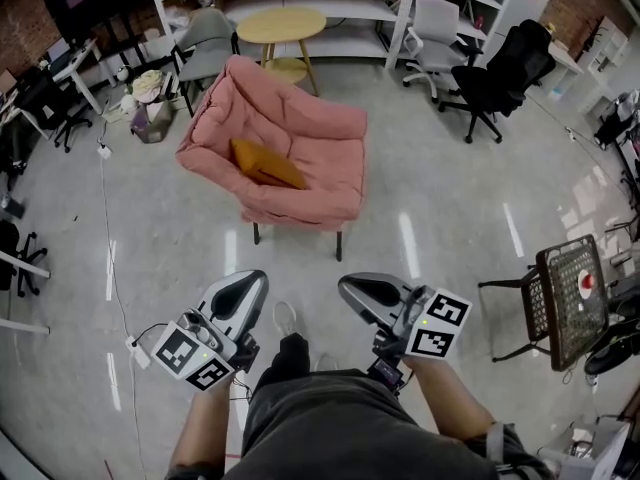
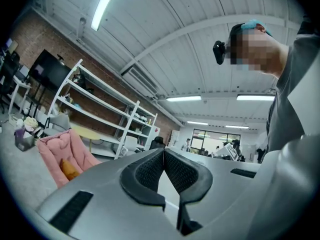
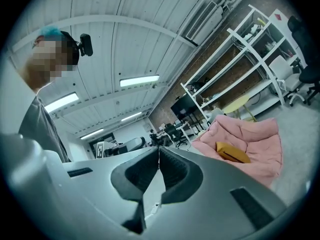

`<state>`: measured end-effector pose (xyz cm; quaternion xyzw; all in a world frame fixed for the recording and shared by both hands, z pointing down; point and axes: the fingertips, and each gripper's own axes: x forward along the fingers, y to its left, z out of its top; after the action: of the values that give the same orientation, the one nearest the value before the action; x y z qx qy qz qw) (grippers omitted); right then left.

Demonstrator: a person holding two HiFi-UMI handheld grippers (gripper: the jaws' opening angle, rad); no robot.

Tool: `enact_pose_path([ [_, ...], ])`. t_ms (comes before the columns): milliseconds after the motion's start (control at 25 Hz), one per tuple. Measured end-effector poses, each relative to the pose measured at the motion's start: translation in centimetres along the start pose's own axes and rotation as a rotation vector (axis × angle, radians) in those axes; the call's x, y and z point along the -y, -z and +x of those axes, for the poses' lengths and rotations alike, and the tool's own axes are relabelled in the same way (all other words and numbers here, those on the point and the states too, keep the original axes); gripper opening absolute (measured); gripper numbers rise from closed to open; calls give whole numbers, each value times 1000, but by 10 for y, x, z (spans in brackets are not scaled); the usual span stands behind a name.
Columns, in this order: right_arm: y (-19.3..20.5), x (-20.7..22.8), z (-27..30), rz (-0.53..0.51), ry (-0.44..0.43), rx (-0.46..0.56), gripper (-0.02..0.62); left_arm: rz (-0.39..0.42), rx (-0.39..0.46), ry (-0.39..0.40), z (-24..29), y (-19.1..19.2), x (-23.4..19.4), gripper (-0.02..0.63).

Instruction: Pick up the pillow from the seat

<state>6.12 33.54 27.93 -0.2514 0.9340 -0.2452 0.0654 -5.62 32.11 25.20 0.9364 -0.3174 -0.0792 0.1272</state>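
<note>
Orange pillow (image 1: 268, 165) lying on pink armchair (image 1: 322, 140) seat; well short of armchair, left tool (image 1: 244, 286) and right tool (image 1: 360, 290) both clenched, empty.

Ahead and to the left of my left gripper (image 2: 164, 150), the pink armchair (image 2: 52, 151) loses its lower part behind the gripper's own grey body. The orange pillow (image 2: 68, 169) is only a small patch at that body's edge. Beyond my right gripper (image 3: 159, 150), its body likewise covers the armchair's legs. What sits on the white shelves (image 3: 252, 72) further off is too small to tell. My forearms (image 1: 455, 418) run off the head view's bottom edge.
</note>
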Motion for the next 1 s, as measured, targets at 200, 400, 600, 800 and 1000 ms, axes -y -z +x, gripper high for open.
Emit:
enact_pose_path([
  [200,-8,38,33,15,23,-14,15,-30,-1,-2,23,-2,-52,12],
  [400,-19,76,81,31,27,-24,15,-53,-16,1,46,-5,-111,12],
  [600,-31,109,130,57,39,-42,15,-80,-31,8,65,-14,-168,12],
  [800,-45,140,179,64,57,-44,15,-94,-42,14,77,-26,-228,12],
  [1000,-60,169,221,72,89,-35,15,-92,-56,34,92,-40,-280,12],
])
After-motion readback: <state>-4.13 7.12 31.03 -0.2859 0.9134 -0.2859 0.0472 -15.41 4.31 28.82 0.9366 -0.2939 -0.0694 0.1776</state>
